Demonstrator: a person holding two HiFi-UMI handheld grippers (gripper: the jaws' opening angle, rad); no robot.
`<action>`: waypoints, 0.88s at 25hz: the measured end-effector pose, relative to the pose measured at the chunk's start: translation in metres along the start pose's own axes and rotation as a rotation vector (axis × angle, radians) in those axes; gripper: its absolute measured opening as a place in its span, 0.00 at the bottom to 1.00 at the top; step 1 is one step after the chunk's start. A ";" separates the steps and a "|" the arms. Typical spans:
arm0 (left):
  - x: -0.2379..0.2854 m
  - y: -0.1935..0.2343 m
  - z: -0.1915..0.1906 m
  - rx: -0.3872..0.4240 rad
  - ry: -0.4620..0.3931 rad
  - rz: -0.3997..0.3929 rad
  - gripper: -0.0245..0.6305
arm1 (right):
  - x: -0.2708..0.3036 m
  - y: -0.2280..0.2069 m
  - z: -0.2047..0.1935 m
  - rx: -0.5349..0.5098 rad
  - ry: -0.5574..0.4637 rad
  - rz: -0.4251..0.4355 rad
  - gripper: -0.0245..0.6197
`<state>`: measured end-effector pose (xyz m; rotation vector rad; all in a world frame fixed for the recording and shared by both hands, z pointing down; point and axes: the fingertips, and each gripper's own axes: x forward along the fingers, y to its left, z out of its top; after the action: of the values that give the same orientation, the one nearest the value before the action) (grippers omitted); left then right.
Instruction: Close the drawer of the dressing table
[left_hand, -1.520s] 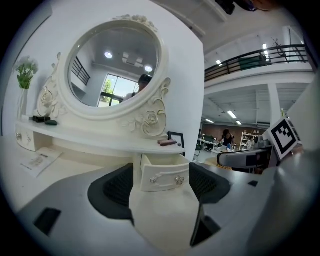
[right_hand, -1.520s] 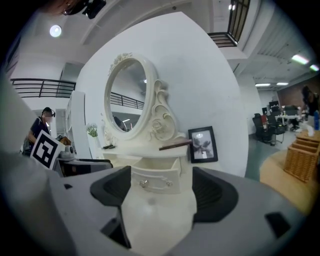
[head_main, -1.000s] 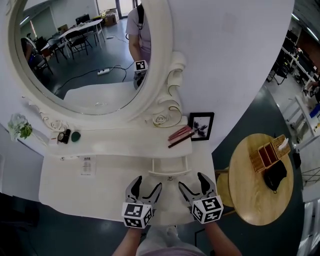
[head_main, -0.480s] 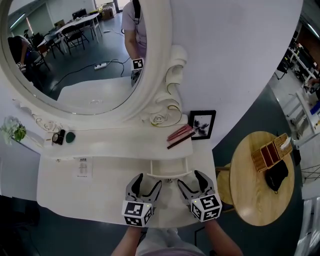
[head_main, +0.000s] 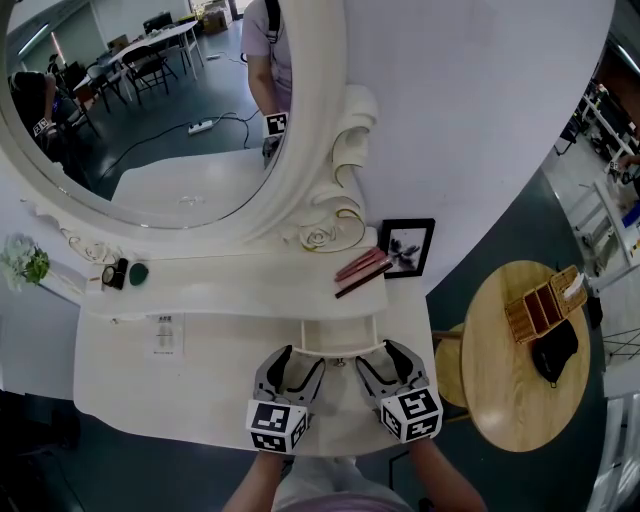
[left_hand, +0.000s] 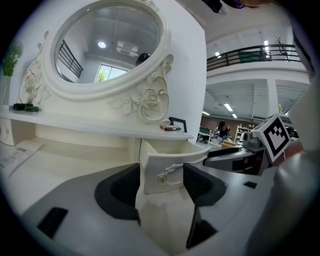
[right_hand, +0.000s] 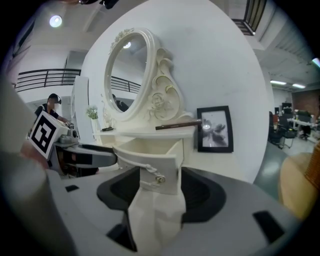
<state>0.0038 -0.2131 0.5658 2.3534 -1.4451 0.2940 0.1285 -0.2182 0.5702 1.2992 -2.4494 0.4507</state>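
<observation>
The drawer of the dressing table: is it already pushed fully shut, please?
No, the drawer juts out from the dressing table, its open inside showing.

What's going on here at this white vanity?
A person faces a white dressing table with its small drawer pulled out. The left hand-held gripper and the right hand-held gripper sit before the drawer front, jaws closing; the front shows in each gap, but no pad presses on it. The drawer is not yet pushed in.

We see the small cream drawer pulled out at the middle of the white dressing table, level, its curved front bearing a knob; seemingly empty inside.
</observation>
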 end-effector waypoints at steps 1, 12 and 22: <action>0.000 0.000 0.000 0.001 0.001 -0.003 0.45 | 0.000 0.001 0.000 -0.002 0.001 0.002 0.44; 0.000 -0.004 0.000 0.011 0.008 -0.009 0.41 | -0.002 0.000 0.001 -0.027 0.007 0.002 0.39; 0.002 -0.003 -0.001 0.020 0.022 -0.010 0.40 | 0.000 -0.002 0.000 -0.046 0.019 -0.015 0.37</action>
<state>0.0075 -0.2125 0.5665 2.3649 -1.4265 0.3323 0.1298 -0.2193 0.5703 1.2887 -2.4180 0.3989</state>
